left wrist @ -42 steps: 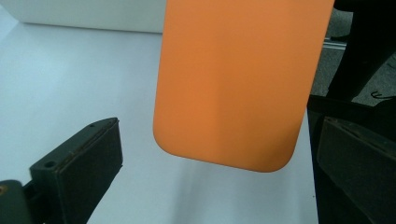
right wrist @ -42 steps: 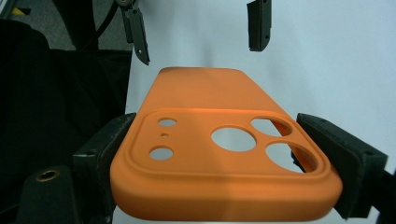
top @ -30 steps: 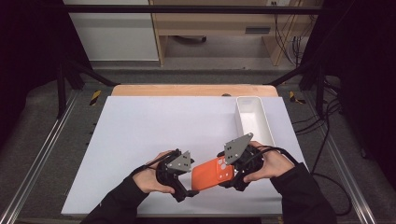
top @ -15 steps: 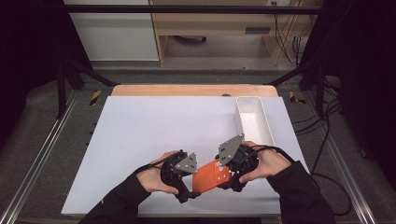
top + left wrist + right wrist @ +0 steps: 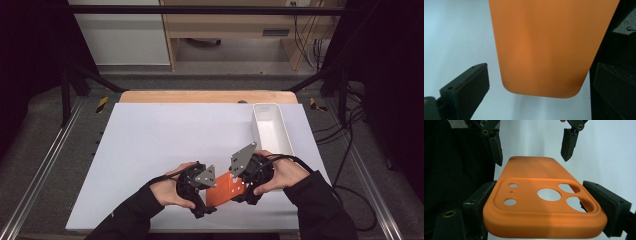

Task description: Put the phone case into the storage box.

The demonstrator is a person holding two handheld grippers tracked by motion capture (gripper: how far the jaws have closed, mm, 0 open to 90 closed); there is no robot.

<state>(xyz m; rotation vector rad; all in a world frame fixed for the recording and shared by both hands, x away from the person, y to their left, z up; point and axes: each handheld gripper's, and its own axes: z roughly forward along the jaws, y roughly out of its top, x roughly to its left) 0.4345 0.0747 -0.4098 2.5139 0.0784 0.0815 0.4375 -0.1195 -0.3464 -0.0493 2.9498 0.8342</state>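
Little has shifted since a second ago: the orange phone case point(image 5: 226, 189) tilts a touch more between the two hands, low over the white table point(image 5: 165, 135). The right gripper point(image 5: 544, 205) clamps the case's camera-cutout end, pads tight on both edges. The left gripper point(image 5: 536, 82) stands wide apart around the plain end, pads clear of it. The white bin point(image 5: 272, 129) sits just beyond.

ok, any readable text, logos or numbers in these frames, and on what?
None readable.
Orange phone case: plain, no logo or print, just camera cutouts.
White bin: no label visible.
Grey plate on the right hand-held gripper: holes, no markings.
Label on the far cabinet: too small to read.
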